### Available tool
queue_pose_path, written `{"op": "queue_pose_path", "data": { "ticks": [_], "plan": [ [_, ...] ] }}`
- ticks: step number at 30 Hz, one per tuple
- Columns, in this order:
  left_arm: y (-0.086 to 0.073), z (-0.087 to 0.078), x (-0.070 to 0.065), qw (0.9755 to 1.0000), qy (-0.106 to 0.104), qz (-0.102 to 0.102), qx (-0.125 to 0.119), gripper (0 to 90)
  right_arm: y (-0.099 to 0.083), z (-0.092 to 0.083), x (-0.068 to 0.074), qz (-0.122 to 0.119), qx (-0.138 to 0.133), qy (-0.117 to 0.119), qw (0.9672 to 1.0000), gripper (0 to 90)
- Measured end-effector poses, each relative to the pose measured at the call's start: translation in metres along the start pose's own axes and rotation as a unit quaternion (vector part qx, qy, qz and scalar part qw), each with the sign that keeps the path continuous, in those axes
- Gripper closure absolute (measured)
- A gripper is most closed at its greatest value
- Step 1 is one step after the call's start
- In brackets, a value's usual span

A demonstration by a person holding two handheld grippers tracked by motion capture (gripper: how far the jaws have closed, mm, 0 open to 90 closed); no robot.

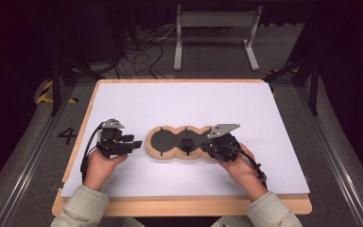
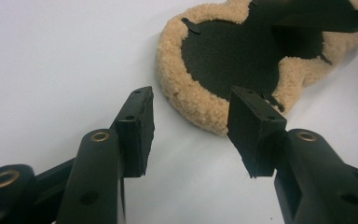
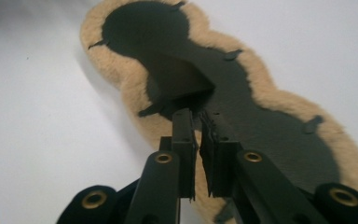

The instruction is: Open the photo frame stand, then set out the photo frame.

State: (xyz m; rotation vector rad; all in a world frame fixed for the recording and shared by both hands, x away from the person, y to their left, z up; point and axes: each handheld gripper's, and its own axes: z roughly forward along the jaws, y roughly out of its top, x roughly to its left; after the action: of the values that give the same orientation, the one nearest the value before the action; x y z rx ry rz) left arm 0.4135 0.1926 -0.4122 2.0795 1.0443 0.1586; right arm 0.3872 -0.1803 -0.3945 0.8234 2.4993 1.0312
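A three-lobed tan fleece pad (image 1: 157,147) with a black lining (image 3: 270,135) lies on the white tabletop (image 1: 184,101). My right gripper (image 1: 203,149) reaches in from the pad's right end. In the right gripper view its jaws (image 3: 198,116) stand almost together on a fold of the lining (image 3: 177,79), which rises off the middle lobe. That raised fold (image 1: 187,142) also shows in the high view. My left gripper (image 1: 133,142) hovers just left of the pad. Its jaws (image 2: 191,126) are open and empty, aimed at the fleece rim (image 2: 186,88) of the left lobe.
The tabletop rests on a wooden board whose front edge (image 1: 179,205) runs near the person's sleeves. Behind the table, on the floor, stand a grey metal frame (image 1: 215,19) and loose cables (image 1: 142,52). White surface stretches beyond the pad.
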Motion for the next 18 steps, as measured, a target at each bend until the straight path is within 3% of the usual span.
{"op": "queue_pose_path", "data": {
  "ticks": [5, 7, 11, 18],
  "plan": [
    [0.003, -0.001, -0.001, 0.9999, -0.003, -0.011, 0.001, 48.1, -0.001, -0.014, -0.009, 0.016, -0.017, -0.009, 0.9997, 72.2],
    [0.003, -0.001, -0.001, 1.0000, 0.000, -0.007, -0.003, 47.6, -0.002, -0.017, -0.012, 0.024, -0.016, -0.009, 0.9995, 68.4],
    [0.004, -0.001, -0.003, 0.9999, -0.006, -0.016, 0.000, 44.5, -0.004, -0.021, -0.019, 0.038, -0.019, -0.015, 0.9990, 55.5],
    [0.005, 0.002, -0.005, 0.9998, 0.004, -0.016, 0.009, 42.8, -0.007, -0.027, -0.031, 0.058, -0.023, -0.017, 0.9979, 43.0]
  ]
}}
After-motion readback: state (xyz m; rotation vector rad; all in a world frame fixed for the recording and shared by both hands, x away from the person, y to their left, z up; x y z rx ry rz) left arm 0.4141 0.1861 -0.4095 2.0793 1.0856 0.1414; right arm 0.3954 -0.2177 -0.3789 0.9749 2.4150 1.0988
